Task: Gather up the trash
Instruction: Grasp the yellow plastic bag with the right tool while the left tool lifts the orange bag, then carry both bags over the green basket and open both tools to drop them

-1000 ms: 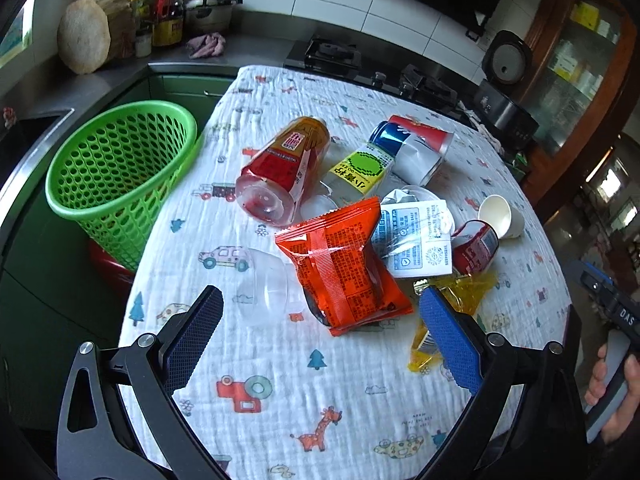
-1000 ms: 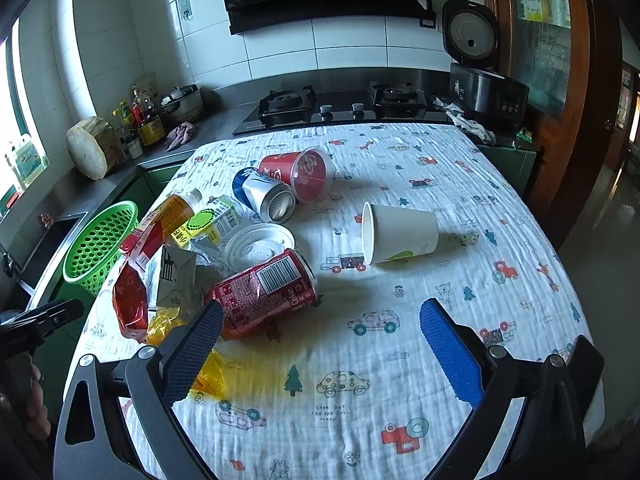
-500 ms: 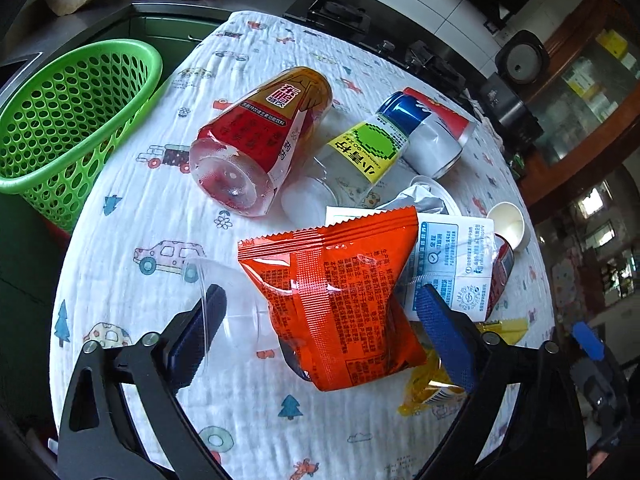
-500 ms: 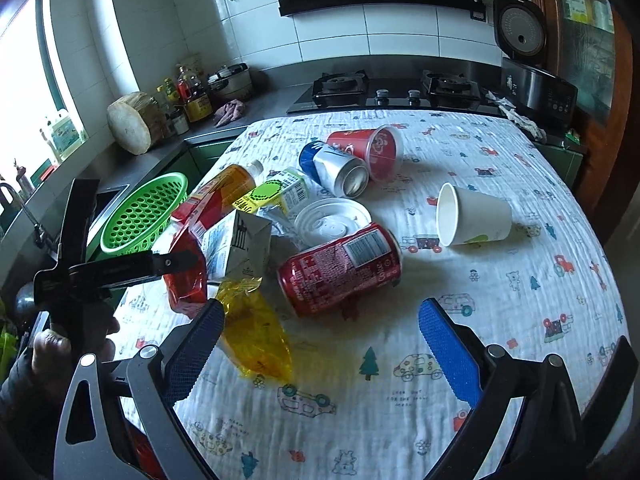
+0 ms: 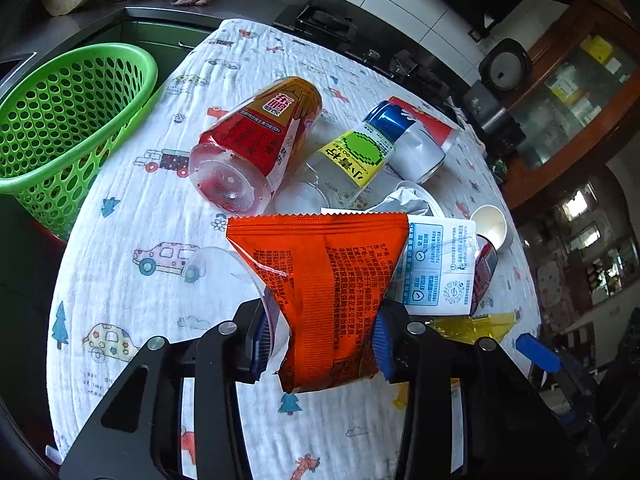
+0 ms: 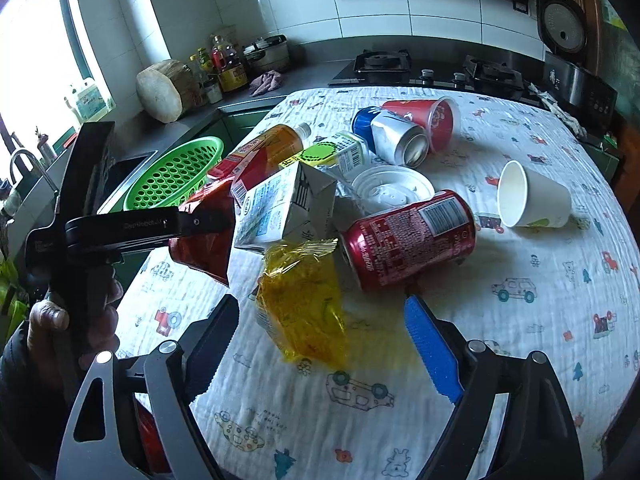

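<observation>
Left wrist view: your left tool has just been closing, and its blue pads now pinch the lower part of the orange snack bag, which creases inward between them. The bag stands over the worktop with its cartoon-print cloth. A clear plastic cup lies against the bag's left side. Behind the bag lie a red-labelled bottle, a yellow-and-green-labelled bottle and a blue-and-silver can. A white carton sits just right of the bag, touching it. The green basket stands off the worktop's left edge.

Right wrist view: your right tool is wide open and has just been narrowing a little. The yellow wrapper lies on the cloth between its two fingers, and the pads are not on it. A red can lies on its side just beyond the wrapper. A white paper cup lies on its side further right, apart from the pile. At left, your left hand holds the other tool, clamped on the orange bag, with the green basket behind it.
</observation>
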The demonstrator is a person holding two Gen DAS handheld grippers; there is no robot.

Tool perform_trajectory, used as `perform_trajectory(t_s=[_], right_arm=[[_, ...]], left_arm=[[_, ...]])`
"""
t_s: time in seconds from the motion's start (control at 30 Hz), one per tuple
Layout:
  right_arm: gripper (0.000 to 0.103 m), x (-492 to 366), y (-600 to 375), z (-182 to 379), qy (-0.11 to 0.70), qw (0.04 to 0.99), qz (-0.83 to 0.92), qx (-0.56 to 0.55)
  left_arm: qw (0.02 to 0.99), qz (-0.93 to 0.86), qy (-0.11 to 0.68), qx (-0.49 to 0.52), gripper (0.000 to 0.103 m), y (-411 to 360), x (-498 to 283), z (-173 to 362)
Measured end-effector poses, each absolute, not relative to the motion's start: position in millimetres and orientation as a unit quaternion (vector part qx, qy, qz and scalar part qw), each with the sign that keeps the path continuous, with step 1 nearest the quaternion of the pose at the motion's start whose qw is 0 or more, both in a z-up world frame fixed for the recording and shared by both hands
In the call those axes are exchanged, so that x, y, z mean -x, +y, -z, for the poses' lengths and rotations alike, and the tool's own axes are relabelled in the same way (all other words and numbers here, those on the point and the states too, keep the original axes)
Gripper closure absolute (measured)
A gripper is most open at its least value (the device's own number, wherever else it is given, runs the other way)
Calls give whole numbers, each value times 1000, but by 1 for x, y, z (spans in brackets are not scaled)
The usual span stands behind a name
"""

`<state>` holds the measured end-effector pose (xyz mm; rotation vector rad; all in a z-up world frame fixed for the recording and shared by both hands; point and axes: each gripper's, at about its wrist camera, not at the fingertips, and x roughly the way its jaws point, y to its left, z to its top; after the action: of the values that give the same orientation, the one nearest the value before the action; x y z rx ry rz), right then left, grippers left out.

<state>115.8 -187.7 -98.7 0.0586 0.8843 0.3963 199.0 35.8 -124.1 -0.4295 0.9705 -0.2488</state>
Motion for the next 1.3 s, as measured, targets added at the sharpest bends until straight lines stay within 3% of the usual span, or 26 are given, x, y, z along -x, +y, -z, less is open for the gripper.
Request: perform_trajectory(t_s=[0.27, 0.43, 0.7, 1.0, 1.3], right_arm=[[28, -132, -162, 115, 429, 881, -200, -17], [46, -144, -154, 130, 440, 877, -191, -7], [63, -141, -157, 123, 442, 876, -191, -4], [63, -128, -162, 86, 430, 878, -207, -10], [63, -148, -130, 44, 403, 884, -237, -24]], left_arm=[[873, 107, 434, 198, 63, 61, -179, 98], [886, 89, 412, 195, 63, 87, -172, 80], [900, 56, 392, 184, 63, 129, -182, 64], [913, -3, 374, 165, 63, 190, -221, 55], [904, -56, 401, 137, 62, 257, -288, 83]])
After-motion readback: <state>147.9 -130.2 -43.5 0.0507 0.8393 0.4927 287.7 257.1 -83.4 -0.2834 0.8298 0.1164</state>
